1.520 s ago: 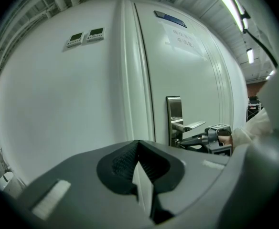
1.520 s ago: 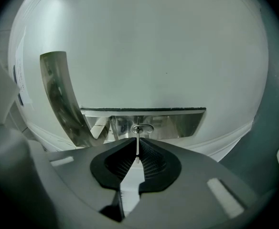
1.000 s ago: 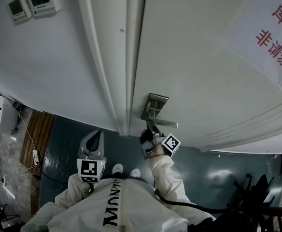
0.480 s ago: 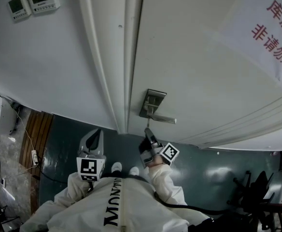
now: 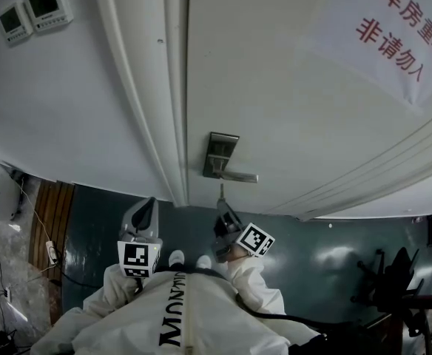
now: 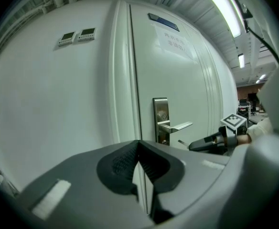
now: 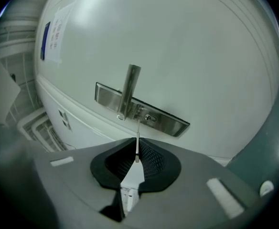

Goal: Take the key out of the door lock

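Observation:
On the white door (image 5: 290,87) sits a steel lock plate (image 5: 220,154) with a lever handle (image 5: 240,176). My right gripper (image 5: 223,207) is shut on the key (image 5: 220,191), whose thin blade points at the plate, a short gap clear of it. In the right gripper view the key (image 7: 137,138) sticks out of that gripper (image 7: 137,150) toward the keyhole (image 7: 149,118), beside the handle (image 7: 129,89). My left gripper (image 5: 143,219) hangs lower left, shut with nothing in it. Its own view shows its jaws (image 6: 139,149) touching, with the lock plate (image 6: 161,111) and the right gripper (image 6: 211,142) beyond.
A white door frame (image 5: 146,87) runs left of the door. Two wall control panels (image 5: 29,12) are mounted at upper left. A paper notice with red characters (image 5: 397,39) hangs on the door at upper right. Dark chairs (image 5: 393,287) stand on the green floor at lower right.
My right gripper has drawn back from the lock plate with the key, and a gap now shows between key tip and plate. The left gripper has stayed in place.

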Demonstrator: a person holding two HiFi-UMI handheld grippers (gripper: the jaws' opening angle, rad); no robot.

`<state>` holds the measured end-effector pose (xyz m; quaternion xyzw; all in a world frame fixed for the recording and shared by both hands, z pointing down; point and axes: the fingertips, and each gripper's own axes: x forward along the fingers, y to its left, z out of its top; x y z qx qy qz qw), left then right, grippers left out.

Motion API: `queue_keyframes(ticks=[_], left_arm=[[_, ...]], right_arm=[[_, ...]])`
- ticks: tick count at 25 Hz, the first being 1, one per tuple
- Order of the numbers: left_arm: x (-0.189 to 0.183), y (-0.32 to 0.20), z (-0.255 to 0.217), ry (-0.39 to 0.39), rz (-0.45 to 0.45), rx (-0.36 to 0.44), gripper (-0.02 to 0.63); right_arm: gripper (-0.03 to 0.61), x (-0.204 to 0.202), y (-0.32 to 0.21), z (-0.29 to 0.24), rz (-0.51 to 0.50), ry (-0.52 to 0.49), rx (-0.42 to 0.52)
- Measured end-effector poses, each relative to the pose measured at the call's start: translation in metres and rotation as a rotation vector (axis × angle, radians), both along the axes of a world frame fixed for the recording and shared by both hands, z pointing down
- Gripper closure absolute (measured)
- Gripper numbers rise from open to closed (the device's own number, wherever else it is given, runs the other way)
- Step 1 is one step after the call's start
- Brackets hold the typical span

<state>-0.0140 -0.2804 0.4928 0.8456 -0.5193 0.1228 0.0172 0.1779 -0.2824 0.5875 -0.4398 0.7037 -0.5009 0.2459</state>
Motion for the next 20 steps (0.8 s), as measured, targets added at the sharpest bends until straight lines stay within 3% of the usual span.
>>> queue_keyframes(ticks=[10,20], left_arm=[[0.010,-0.002,-0.002,0.009,0.025,0.006,0.614],[0.020,-0.001,-0.002,0.010,0.040,0.009,0.614]], right_arm=[[0.555,0.002,0.014,-0.040,-0.034,0.448,0.142],[0.555,0.015,0.028,-0.070,0.037,0.853,0.211]])
